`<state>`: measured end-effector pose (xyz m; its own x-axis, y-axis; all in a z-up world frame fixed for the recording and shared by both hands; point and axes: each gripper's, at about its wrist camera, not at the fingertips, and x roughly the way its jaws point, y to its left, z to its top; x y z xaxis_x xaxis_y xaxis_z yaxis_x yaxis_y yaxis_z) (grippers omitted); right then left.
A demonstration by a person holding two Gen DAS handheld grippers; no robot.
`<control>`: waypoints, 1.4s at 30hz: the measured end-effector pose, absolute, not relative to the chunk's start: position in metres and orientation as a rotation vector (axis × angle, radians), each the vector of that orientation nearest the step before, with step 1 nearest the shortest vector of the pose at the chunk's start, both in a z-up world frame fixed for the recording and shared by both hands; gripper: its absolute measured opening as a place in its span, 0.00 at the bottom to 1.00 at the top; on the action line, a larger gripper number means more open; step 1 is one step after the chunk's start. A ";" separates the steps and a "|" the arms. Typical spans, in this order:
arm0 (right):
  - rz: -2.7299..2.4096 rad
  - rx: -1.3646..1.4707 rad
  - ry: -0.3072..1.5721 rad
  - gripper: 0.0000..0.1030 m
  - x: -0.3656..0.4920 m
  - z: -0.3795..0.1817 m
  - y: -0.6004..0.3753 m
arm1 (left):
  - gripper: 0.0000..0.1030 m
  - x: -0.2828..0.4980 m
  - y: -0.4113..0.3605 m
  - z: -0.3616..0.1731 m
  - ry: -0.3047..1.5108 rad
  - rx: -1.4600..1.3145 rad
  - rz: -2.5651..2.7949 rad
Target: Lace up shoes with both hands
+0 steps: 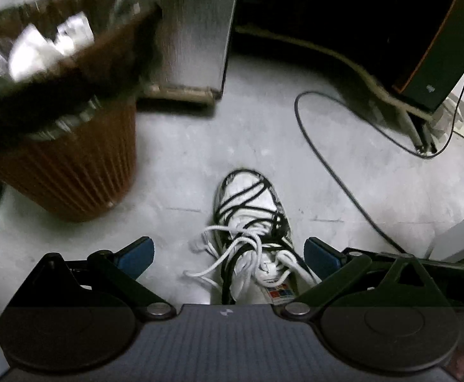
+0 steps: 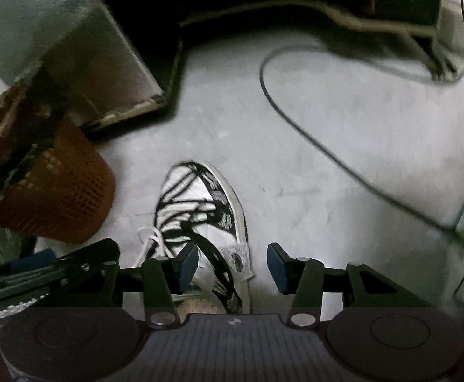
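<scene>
A white shoe [image 1: 251, 203] with black line patterns stands on the grey floor, toe pointing away. Its white laces [image 1: 232, 248] lie loose and tangled over the tongue, spilling to the left. My left gripper [image 1: 228, 254] hovers above the shoe's near end, open wide, with the laces between its blue pads and not touched. In the right wrist view the same shoe [image 2: 206, 203] shows, laces [image 2: 151, 238] at its left. My right gripper [image 2: 232, 267] is open over the shoe's heel side, its left pad [image 2: 187, 267] in front of the shoe's opening.
An orange ribbed waste basket [image 1: 69, 165] with a bag liner stands left of the shoe, also seen as the basket [image 2: 57, 191]. A black cable [image 1: 327, 159] loops across the floor at right. A metal cabinet [image 1: 197, 31] and a dark speaker [image 1: 435, 38] stand behind.
</scene>
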<state>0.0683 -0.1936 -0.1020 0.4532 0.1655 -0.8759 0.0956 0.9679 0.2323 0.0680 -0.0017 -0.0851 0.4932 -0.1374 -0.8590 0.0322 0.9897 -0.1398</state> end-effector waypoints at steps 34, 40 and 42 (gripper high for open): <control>0.132 0.204 1.038 0.51 -0.004 -0.043 -0.179 | 1.00 -0.020 0.003 -0.036 0.983 -0.121 0.006; 0.133 0.213 1.055 0.51 -0.005 -0.047 -0.179 | 1.00 -0.021 0.002 -0.038 0.995 -0.115 0.017; 0.131 0.211 1.054 0.51 -0.005 -0.047 -0.178 | 1.00 -0.021 0.002 -0.039 0.999 -0.121 0.020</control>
